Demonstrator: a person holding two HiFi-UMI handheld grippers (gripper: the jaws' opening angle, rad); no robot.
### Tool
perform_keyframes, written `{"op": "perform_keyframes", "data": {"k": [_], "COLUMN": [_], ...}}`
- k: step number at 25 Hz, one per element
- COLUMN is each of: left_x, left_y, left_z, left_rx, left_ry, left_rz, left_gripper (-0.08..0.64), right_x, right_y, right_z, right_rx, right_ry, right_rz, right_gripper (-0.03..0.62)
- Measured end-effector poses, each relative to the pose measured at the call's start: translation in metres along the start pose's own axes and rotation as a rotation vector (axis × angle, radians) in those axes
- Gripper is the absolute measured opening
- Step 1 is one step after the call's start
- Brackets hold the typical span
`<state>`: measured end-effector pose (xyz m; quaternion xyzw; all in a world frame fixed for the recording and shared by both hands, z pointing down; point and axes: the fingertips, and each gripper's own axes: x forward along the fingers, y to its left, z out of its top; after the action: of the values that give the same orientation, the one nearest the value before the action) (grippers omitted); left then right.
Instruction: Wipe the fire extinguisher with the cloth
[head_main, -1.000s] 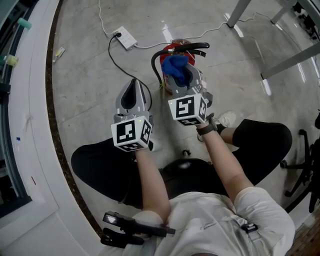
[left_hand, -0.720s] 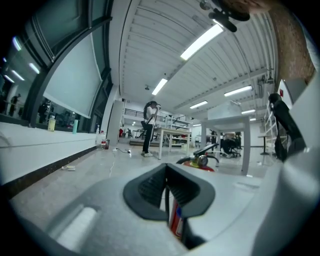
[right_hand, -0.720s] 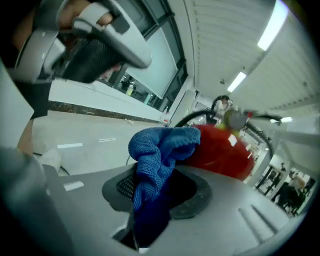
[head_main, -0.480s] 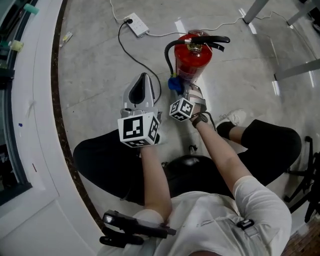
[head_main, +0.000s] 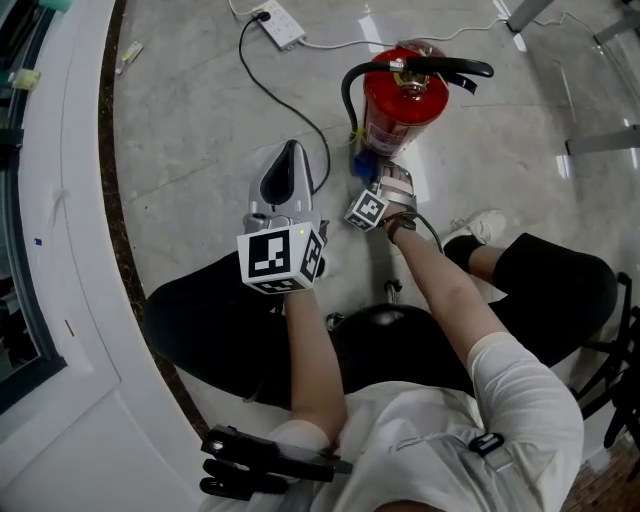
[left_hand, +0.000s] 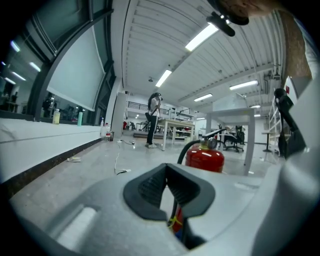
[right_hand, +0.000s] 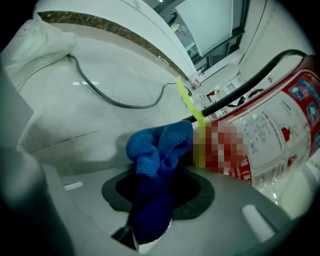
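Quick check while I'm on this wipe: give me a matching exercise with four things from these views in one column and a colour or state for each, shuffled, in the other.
Things:
1. cloth
2. fire extinguisher
3. left tongs
4. power strip

Colour or state:
A. white, lying on the floor
B. red, standing upright
C. blue, clamped in the right tongs
D. shut, holding nothing

Pairs: 1-C, 2-B, 3-D, 4-A

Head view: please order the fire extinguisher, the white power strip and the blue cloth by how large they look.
1. fire extinguisher, clearly the largest
2. white power strip
3. blue cloth, smallest as seen, though only part of it shows, so its rank is unsure
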<state>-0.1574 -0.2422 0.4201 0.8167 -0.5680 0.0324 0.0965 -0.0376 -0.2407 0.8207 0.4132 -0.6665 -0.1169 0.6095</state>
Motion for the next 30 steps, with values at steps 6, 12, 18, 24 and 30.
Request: {"op": "perform_keyframes", "data": {"k": [6,12,18,24,30], "left_x": [-0.002,-0.010,-0.012,-0.013,-0.009], "left_y": [-0.012,-0.029,-0.046,-0.047,-0.043], "left_z": [0.006,0.015,0.025,0.026,0.019], "left_rx": [0.006,-0.001,0.002,-0.003,-0.019], "left_ry": [-0.013,-0.042,-0.067,-0.073,-0.061], "left_rz": [-0.021,-0.047,-0.076,-0.084,-0.083], "left_gripper": [0.002,0.002,0.002,0.002,0.002], "right_x": [-0.022,-0.117,-0.238,-0.276,-0.298], "right_y": [-0.015,-0.099,-0.208,-0.264,-0.308], "right_z": [-0.022,0.030,0.075,0.068,0.087], "right_rx": [0.225,0.098,0.409,0.603,0.641], "right_ry": [0.069,-0.191,-0.603,-0.678,-0.724], "right_rz": [0.109,-0.203,-0.264,-0.187,-0.263], "right_gripper": [0.143,0.143,0.144,0.137,0.144]}}
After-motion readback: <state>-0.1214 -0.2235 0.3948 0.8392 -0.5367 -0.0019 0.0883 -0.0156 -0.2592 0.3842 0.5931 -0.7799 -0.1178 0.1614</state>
